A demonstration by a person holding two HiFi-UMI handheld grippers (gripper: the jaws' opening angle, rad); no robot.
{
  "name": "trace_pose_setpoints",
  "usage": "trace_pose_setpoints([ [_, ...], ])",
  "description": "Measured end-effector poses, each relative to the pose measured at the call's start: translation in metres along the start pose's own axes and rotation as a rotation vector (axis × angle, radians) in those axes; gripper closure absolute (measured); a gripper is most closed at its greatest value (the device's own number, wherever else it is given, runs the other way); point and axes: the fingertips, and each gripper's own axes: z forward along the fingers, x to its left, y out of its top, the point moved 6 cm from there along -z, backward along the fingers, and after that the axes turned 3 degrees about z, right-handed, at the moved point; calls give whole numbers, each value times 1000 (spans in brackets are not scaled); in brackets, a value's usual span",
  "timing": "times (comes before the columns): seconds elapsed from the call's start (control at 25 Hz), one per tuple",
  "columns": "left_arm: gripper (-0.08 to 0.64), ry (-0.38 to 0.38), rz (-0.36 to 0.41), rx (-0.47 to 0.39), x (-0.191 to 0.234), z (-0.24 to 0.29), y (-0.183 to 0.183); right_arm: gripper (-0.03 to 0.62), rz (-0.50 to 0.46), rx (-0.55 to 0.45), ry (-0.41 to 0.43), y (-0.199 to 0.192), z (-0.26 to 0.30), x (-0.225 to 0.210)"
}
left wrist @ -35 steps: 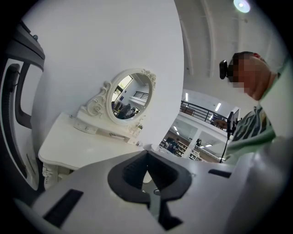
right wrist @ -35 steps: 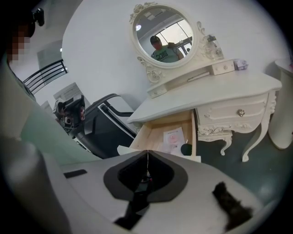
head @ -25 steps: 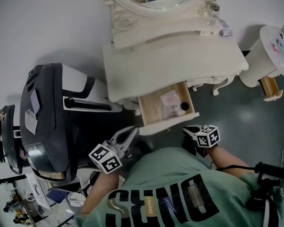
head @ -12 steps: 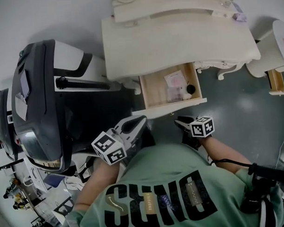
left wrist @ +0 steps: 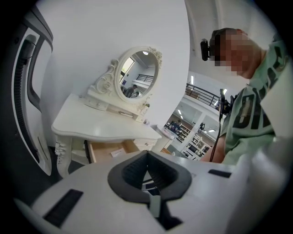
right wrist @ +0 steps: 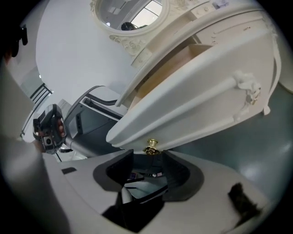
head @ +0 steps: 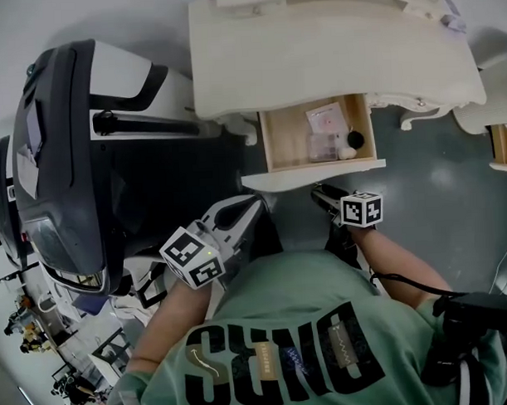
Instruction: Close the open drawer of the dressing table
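Note:
The cream dressing table (head: pixel 332 62) has one drawer (head: pixel 294 138) pulled out, with a small packet and a few small items inside. Its front panel (head: pixel 315 177) carries a gold knob (right wrist: pixel 150 147). My right gripper (head: pixel 319 192) sits just below that panel. In the right gripper view, the right gripper (right wrist: pixel 147 155) has its jaws opening, and the knob sits between their tips, untouched by the pads. My left gripper (head: pixel 252 209) hangs left of the drawer, apart from it. In the left gripper view, the left gripper (left wrist: pixel 147 153) is shut on nothing and faces the table (left wrist: pixel 96 128).
A large black and white massage chair (head: pixel 61 163) fills the left side, close to the table's left leg. An oval mirror (left wrist: pixel 137 75) stands on the table top. A white round stand (head: pixel 503 85) is at the right edge. The floor (head: pixel 436 191) is dark grey.
Both grippers have sunk and come closer to the drawer. The right gripper now sits just under the drawer's front panel, and the table has slid up in the head view.

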Motion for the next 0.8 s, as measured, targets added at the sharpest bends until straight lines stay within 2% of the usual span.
trace_pose_setpoints([
  [0.2,551,5,-11,7,7,0,-6,376,31,-38,-47,11,6,-6],
  [0.44,551,8,-27,10,18,2,-13,368,-8,17,-43,17,30,-1],
  [0.52,551,8,-31,11,21,3,-15,398,-13,13,-62,20,33,-4],
  [0.56,551,8,-38,13,23,4,-17,440,-18,11,-71,22,33,-5],
  [0.8,551,8,-77,11,33,6,-22,443,-58,26,-80,35,38,-6],
])
